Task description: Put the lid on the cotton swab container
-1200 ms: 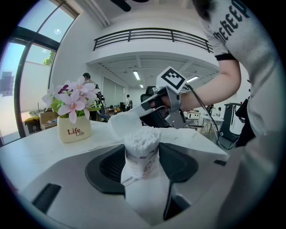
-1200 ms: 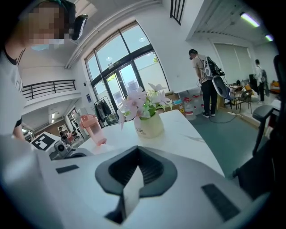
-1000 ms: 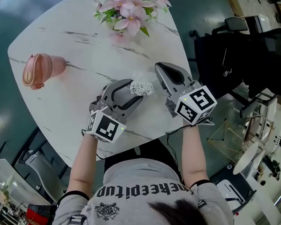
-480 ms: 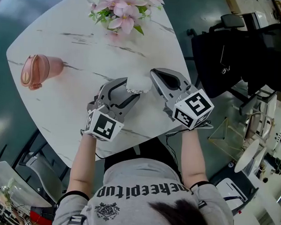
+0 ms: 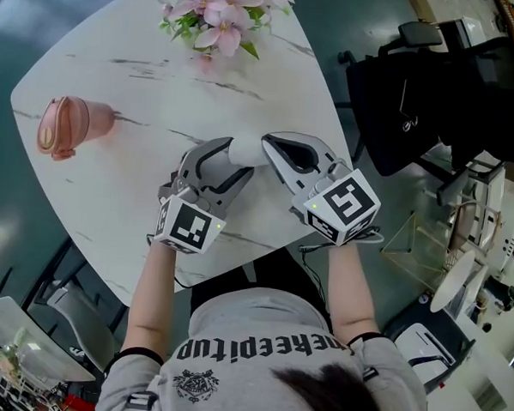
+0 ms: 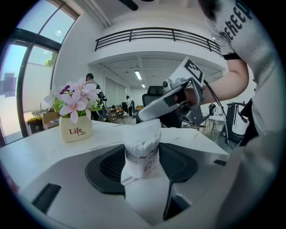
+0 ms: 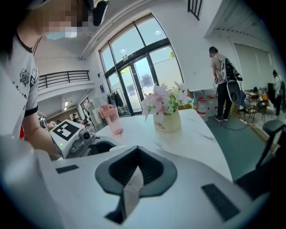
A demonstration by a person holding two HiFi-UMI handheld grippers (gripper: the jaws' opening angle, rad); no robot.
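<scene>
On the white marble table (image 5: 112, 184), my left gripper (image 5: 239, 157) is shut on the cotton swab container (image 6: 142, 154), a small clear tub packed with white swabs. It stands upright between the dark pads (image 6: 107, 166). My right gripper (image 5: 268, 146) has come in from the right and is shut on the translucent lid (image 6: 144, 129). The lid sits over the container's top and hides the swabs in the head view. In the right gripper view the lid (image 7: 131, 188) shows edge-on between the closed jaws. I cannot tell whether it is fully seated.
A pink tumbler (image 5: 68, 126) lies on its side at the table's left. A pot of pink flowers (image 5: 219, 18) stands at the far edge. A black chair (image 5: 435, 89) is off the table's right edge, near my right arm.
My right gripper has moved left with the lid, from beside the container to over its top. The swabs that showed before are now covered. The left gripper has kept still.
</scene>
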